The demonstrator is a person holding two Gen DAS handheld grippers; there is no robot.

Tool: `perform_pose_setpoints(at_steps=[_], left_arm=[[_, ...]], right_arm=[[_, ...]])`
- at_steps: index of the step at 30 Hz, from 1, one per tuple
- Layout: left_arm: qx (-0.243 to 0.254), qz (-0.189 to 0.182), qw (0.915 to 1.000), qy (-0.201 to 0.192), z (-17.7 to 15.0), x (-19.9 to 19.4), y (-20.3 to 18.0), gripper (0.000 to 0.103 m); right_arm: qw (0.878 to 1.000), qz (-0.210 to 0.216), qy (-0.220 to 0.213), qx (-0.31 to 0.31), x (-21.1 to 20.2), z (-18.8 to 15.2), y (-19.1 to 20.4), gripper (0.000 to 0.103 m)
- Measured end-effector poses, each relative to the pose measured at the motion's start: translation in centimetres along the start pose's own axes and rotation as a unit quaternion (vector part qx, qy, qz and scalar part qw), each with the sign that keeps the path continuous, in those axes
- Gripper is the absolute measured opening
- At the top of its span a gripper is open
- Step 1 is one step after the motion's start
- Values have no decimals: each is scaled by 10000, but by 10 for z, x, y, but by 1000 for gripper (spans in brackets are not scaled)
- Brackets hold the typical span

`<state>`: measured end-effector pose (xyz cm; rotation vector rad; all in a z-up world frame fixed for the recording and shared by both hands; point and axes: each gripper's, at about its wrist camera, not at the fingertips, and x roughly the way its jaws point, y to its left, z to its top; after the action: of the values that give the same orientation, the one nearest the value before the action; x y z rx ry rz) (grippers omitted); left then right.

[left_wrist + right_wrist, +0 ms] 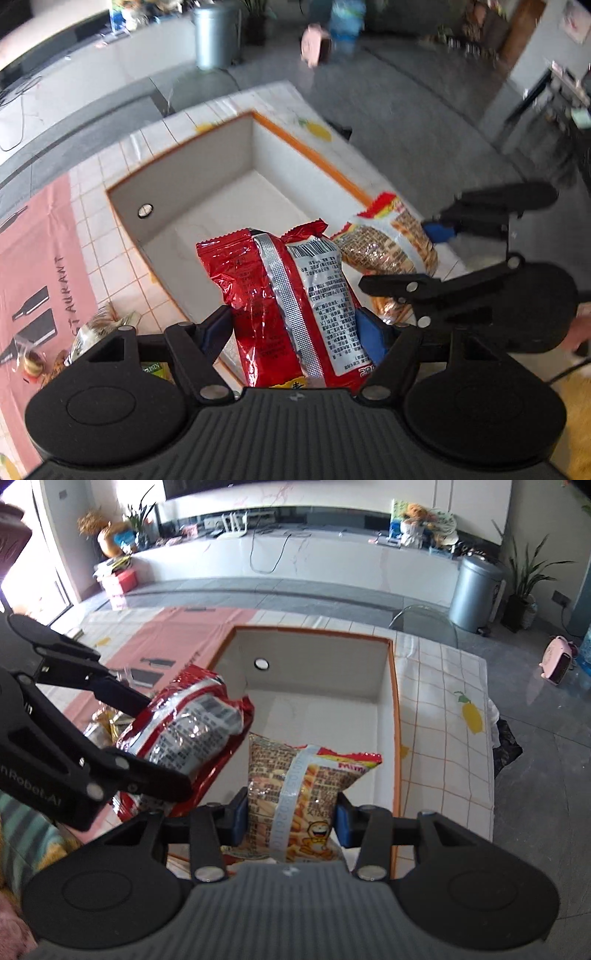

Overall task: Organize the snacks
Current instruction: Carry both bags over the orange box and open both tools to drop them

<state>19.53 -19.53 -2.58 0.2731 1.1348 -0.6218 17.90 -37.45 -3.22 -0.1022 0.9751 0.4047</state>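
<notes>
Left wrist view: left gripper [295,328] clamped on red snack bag [280,302], lower centre, over white orange-rimmed box [314,155]. Right wrist view: right gripper [291,818] clamped on orange-patterned snack bag [295,794], lower centre, above the same box's near end.

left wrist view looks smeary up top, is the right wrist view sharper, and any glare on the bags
Left wrist view: background floor and trash can streak with motion blur, while the red snack bag stays sharp with foil glare. Right wrist view: crisp throughout, window blown out at upper left, shine on the orange snack bag.
</notes>
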Motion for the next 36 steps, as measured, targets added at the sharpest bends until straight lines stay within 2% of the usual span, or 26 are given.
perform_pose_setpoints(at_steps=[4,9,15,18,27,29,36], left_arm=[[284,265,9985,383,6,25,-4,83],[618,385,9947,725,15,47,-8,83],[1263,661,9825,1199,17,69,-18,83],[1373,696,9791,1332,18,79,-17,83],[1341,554,9760,1624,20,93,-6,85],[1257,432,9777,1629,19,93,-2,85],[912,186,9894,1119,13,66,9,86]], right_arm=[[9992,80,344,-182,29,2,-14,43],[9961,265,778,-319,60,4,-15,43],[9890,327,1320,-586,92,4,-10,43],[9855,194,1432,-888,96,4,1,43],[9768,131,1797,-1155,108,7,12,43],[9754,67,1862,-1176,113,8,15,43],[9751,13,1906,-1129,114,6,18,44]])
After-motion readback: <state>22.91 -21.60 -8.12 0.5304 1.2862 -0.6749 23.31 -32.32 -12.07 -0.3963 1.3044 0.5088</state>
